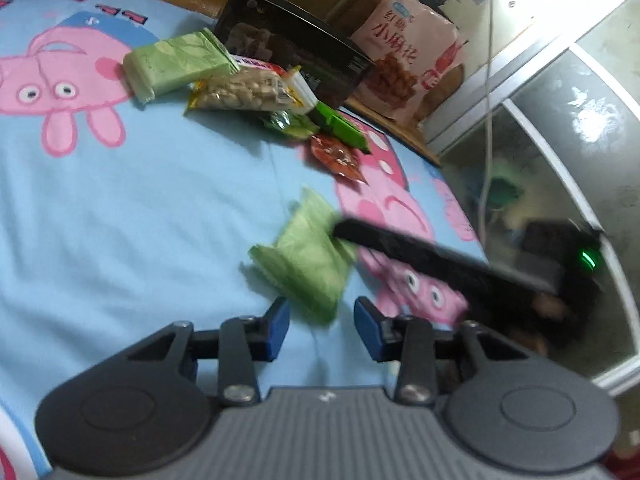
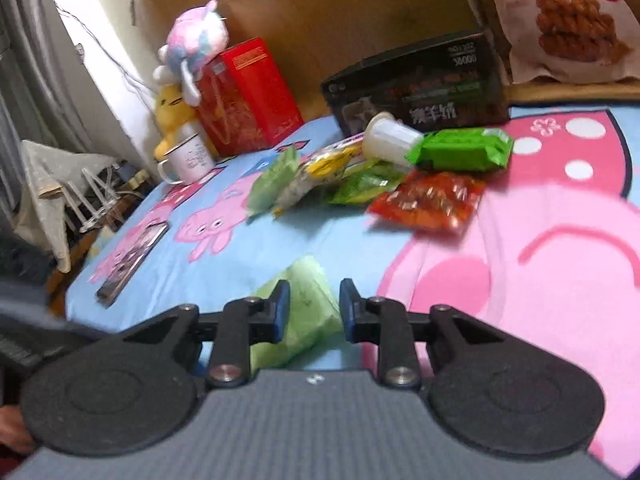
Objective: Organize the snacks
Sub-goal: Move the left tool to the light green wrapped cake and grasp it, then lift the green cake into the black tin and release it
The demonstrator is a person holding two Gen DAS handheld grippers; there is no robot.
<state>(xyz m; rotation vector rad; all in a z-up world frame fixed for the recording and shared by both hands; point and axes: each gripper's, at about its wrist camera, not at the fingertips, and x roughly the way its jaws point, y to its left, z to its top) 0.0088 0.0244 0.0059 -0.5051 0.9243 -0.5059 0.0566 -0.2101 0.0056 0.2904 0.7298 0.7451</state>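
My left gripper hung over the blue cartoon sheet, jaws parted with bare cloth showing between the 2 blue pads and nothing clamped. Just ahead of it lay a pale green packet, its near corner close to the pad tips but apart from them. The black finger of my right gripper lay across that packet's far side.

From the right wrist, my right gripper straddled the same pale green packet. The packet sat in the gap between the pads; whether they pressed it I could not tell, since blur hid the contact.

The snack pile sat farther up the sheet: a second green packet, a bag of pale nuts, a bright green wrapper, a red packet, and a clear plastic cup tipped on its side. All crowded against a dark box at the headboard edge. A large pink bag of twists stood behind.

Open sheet ran wide between packet and pile. The left edge carried a phone, a white mug, and a red box.
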